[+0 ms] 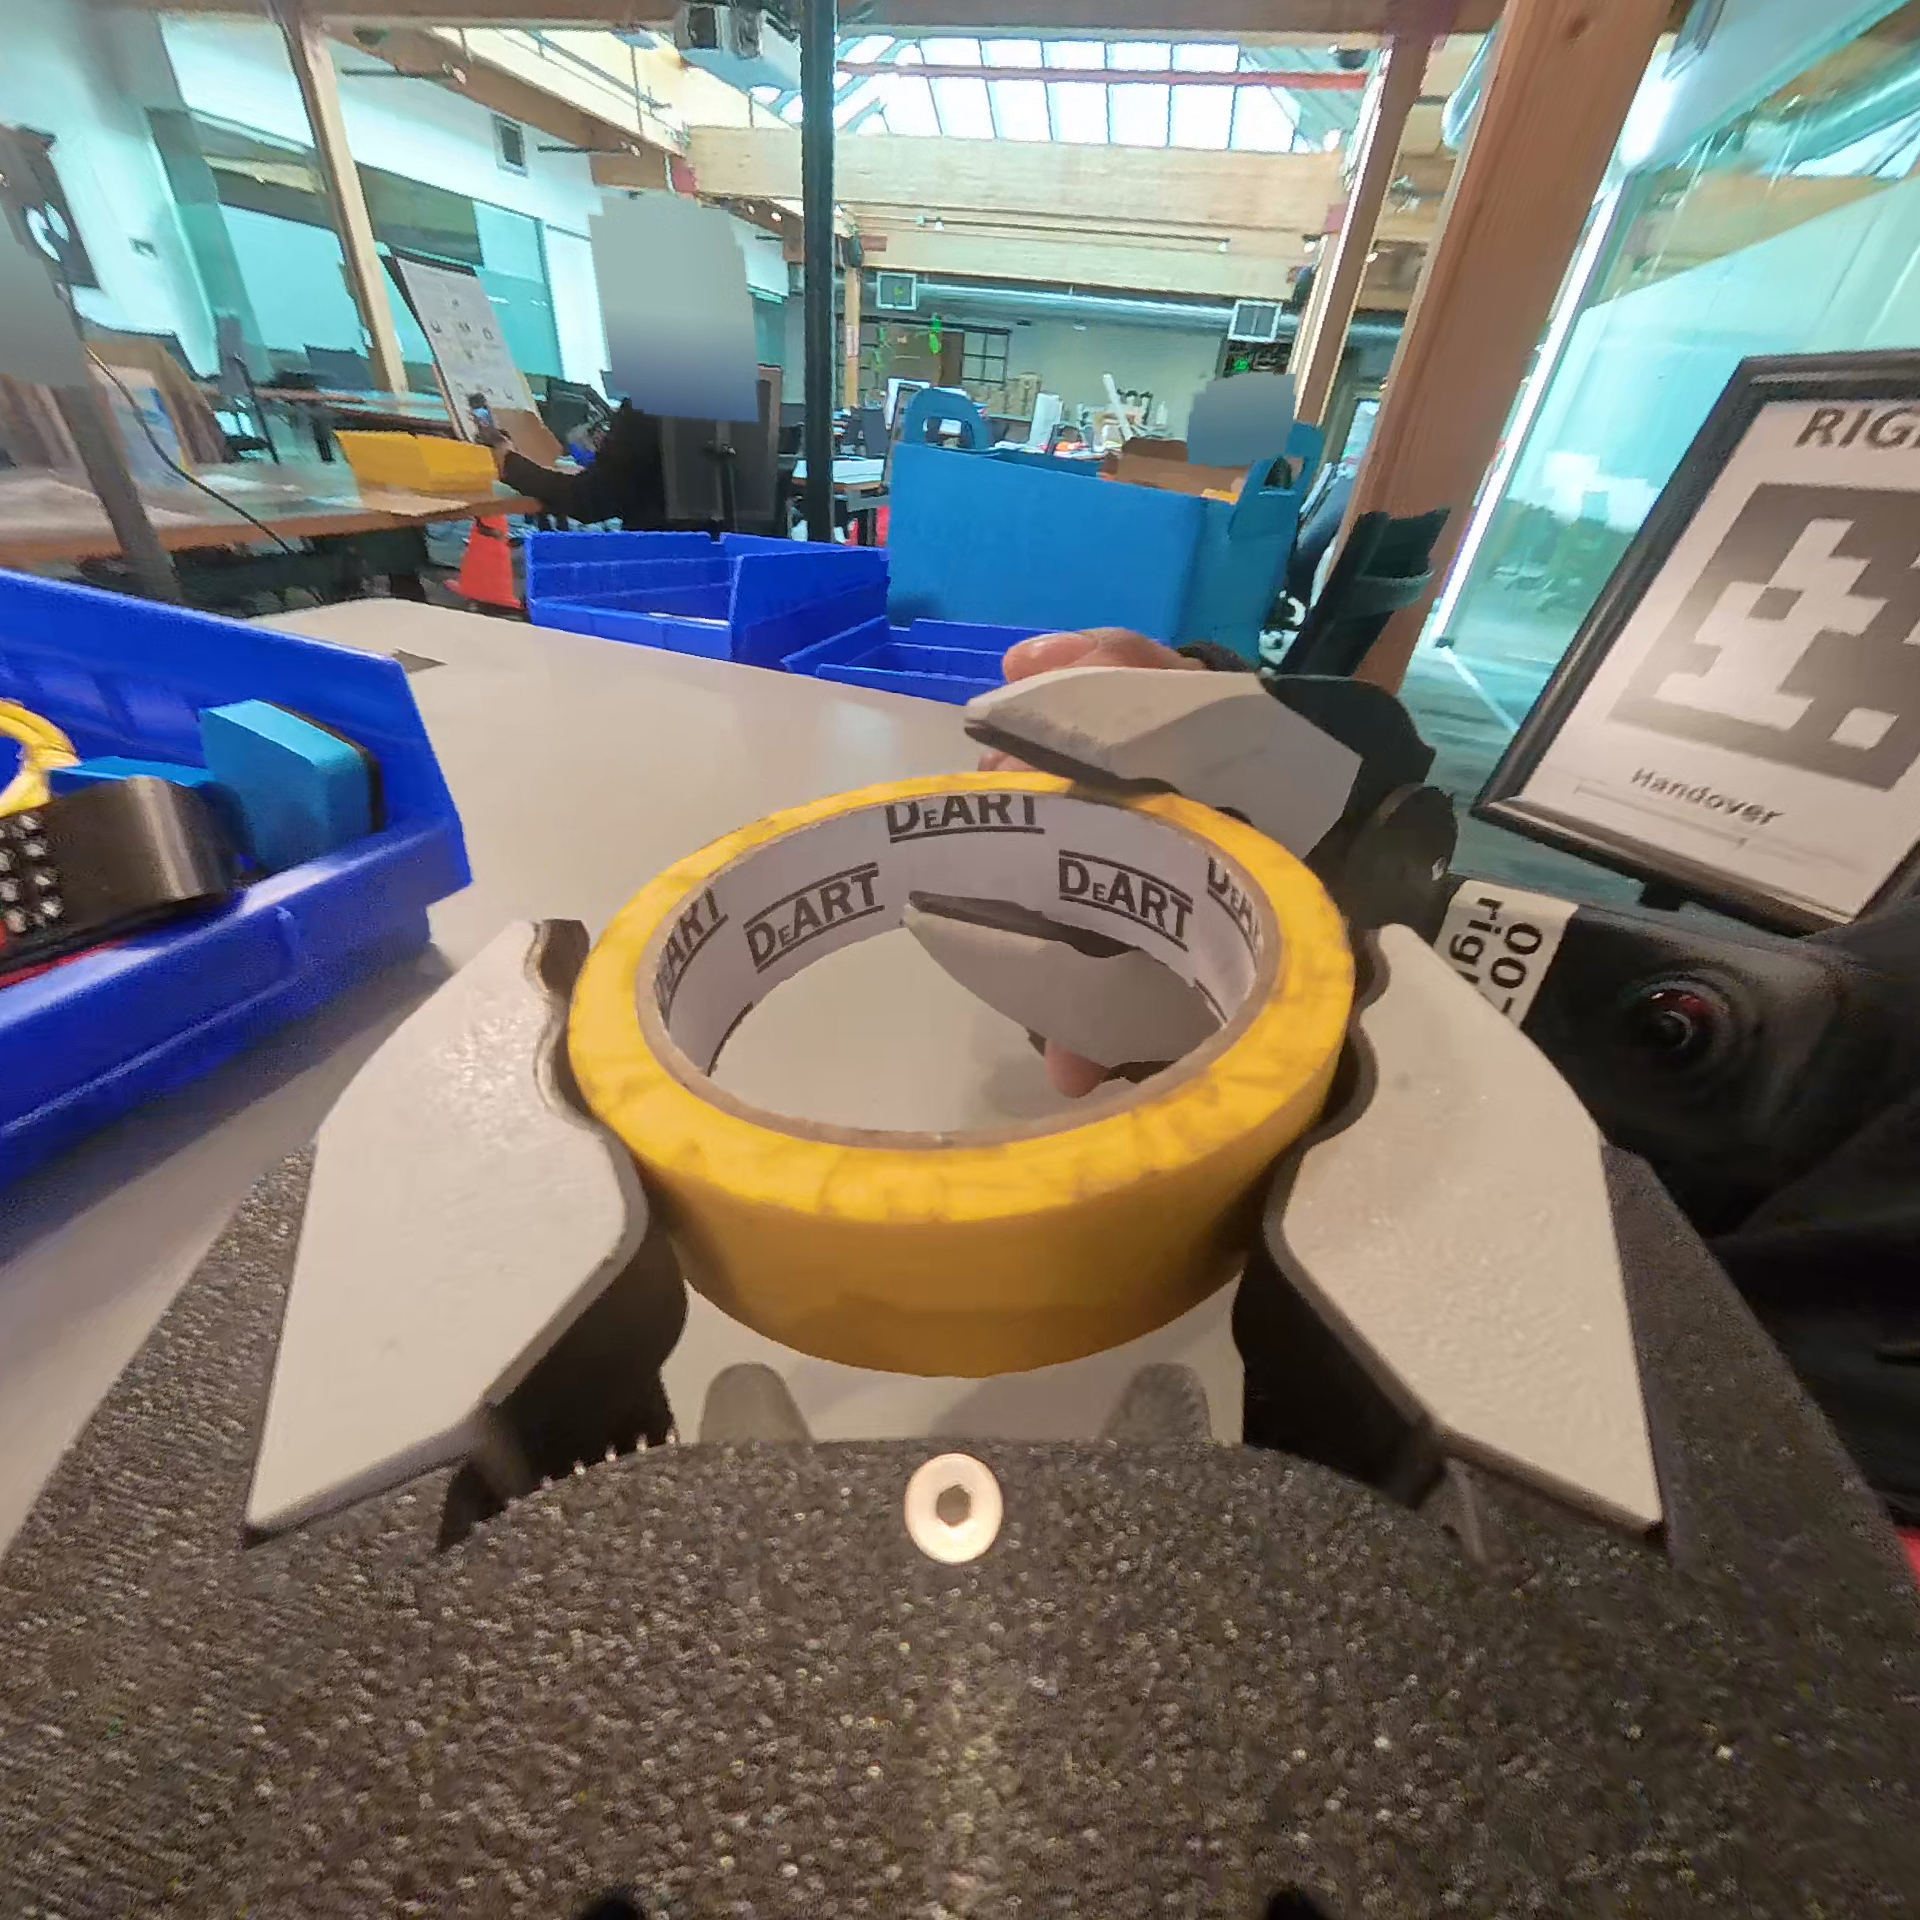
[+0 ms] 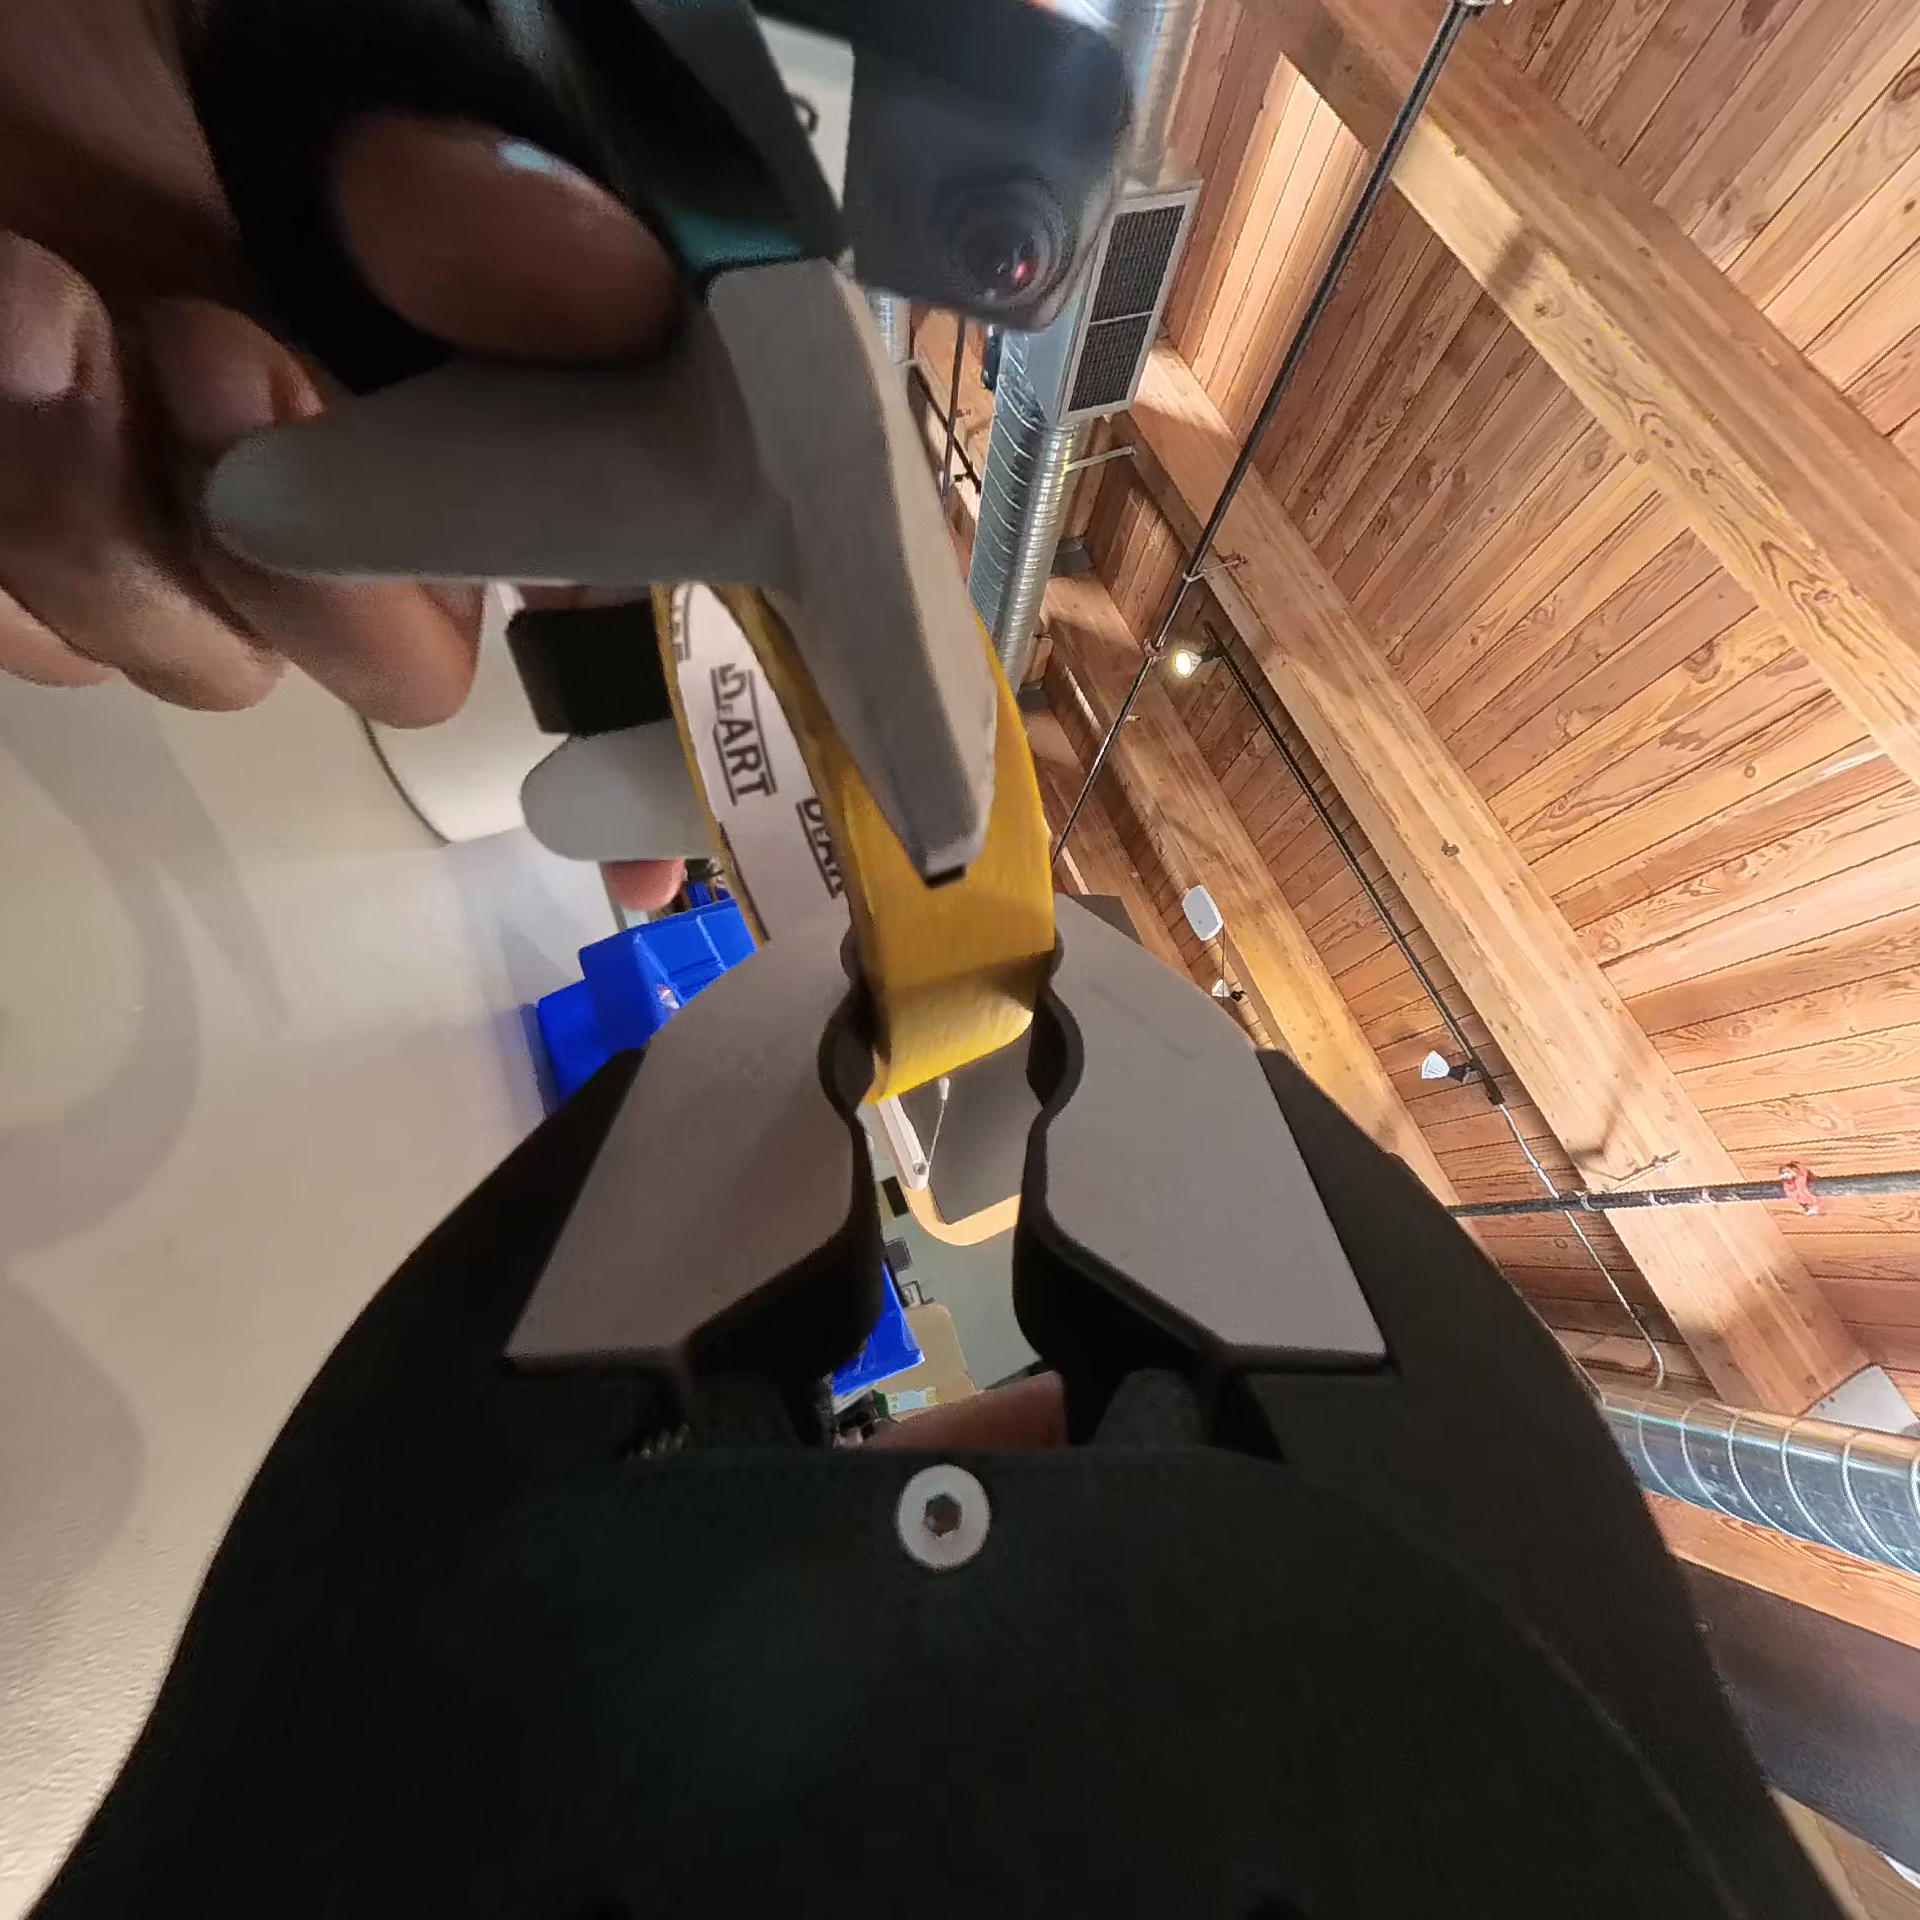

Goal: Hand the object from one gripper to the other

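A yellow tape roll [image 1: 935, 1205] with a white printed core is held above the grey table [image 1: 644, 748]. My left gripper [image 1: 961, 966] is shut on it, one finger on each side of its outer wall. My right gripper [image 1: 951, 821] comes in from the right. One of its fingers lies over the roll's far rim and the other sits inside the hole. In the right wrist view the right gripper [image 2: 951, 987] pinches the yellow wall of the roll [image 2: 935, 935] between its tips. The left gripper's fingers [image 2: 862, 623] clamp the same roll just beyond.
A blue bin [image 1: 260, 935] with black and blue items sits at the left. More blue bins [image 1: 727, 592] stand at the table's far edge. A framed marker card [image 1: 1745, 644] stands at the right. A person's hand [image 2: 312, 312] holds the left gripper. Less than 4 cm separates the two grippers' tips.
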A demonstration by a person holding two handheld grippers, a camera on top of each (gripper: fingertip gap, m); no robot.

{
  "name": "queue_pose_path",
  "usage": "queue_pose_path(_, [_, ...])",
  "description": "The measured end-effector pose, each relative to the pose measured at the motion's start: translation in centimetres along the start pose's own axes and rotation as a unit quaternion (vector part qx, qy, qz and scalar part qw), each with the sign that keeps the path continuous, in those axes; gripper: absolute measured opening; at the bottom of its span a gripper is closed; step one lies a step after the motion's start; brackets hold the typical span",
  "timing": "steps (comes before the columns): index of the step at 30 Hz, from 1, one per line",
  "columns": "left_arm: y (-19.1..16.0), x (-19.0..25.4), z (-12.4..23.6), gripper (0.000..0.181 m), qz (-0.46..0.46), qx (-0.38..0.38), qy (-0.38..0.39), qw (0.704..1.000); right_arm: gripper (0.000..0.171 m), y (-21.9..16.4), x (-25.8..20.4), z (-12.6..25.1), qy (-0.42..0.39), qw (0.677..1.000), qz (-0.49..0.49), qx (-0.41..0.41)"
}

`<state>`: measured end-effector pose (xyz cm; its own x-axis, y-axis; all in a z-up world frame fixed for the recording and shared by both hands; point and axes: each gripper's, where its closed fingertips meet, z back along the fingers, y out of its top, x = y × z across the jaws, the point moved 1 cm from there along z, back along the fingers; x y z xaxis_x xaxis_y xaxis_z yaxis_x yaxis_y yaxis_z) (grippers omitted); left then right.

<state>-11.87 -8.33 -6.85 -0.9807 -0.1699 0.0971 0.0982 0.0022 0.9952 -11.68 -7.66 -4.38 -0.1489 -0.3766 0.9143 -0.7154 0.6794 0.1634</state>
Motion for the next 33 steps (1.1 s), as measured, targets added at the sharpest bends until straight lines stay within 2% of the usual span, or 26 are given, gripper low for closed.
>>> queue_pose_path(8, [-0.2,0.2,0.3,0.134,0.071,-0.003,-0.04,0.997,0.026,0.0,-0.4,-0.1,0.009,1.0,0.006,0.0])
queue_pose_path(20, [-0.2,-0.1,0.0,0.136,0.079,0.0,-0.024,0.997,0.025,-0.1,-0.4,-0.3,0.012,1.0,-0.019,-0.016])
queue_pose_path(23, [0.1,0.0,-0.5,0.135,0.133,0.015,-0.029,0.991,0.025,-0.4,0.2,-0.5,0.002,0.999,-0.042,-0.032])
queue_pose_path(28, [0.3,0.5,-1.6,0.134,0.299,0.06,-0.088,0.948,0.028,-0.9,0.9,-1.0,0.003,0.994,-0.085,-0.071])
queue_pose_path(31, [1.2,-0.1,-1.2,0.134,0.395,0.12,-0.12,0.903,0.037,-1.3,1.0,-1.2,0.013,0.992,-0.083,-0.099])
queue_pose_path(33, [2.2,-1.5,-0.2,0.134,0.451,0.186,-0.132,0.863,0.038,-1.3,1.3,-1.2,0.017,0.992,-0.076,-0.104])
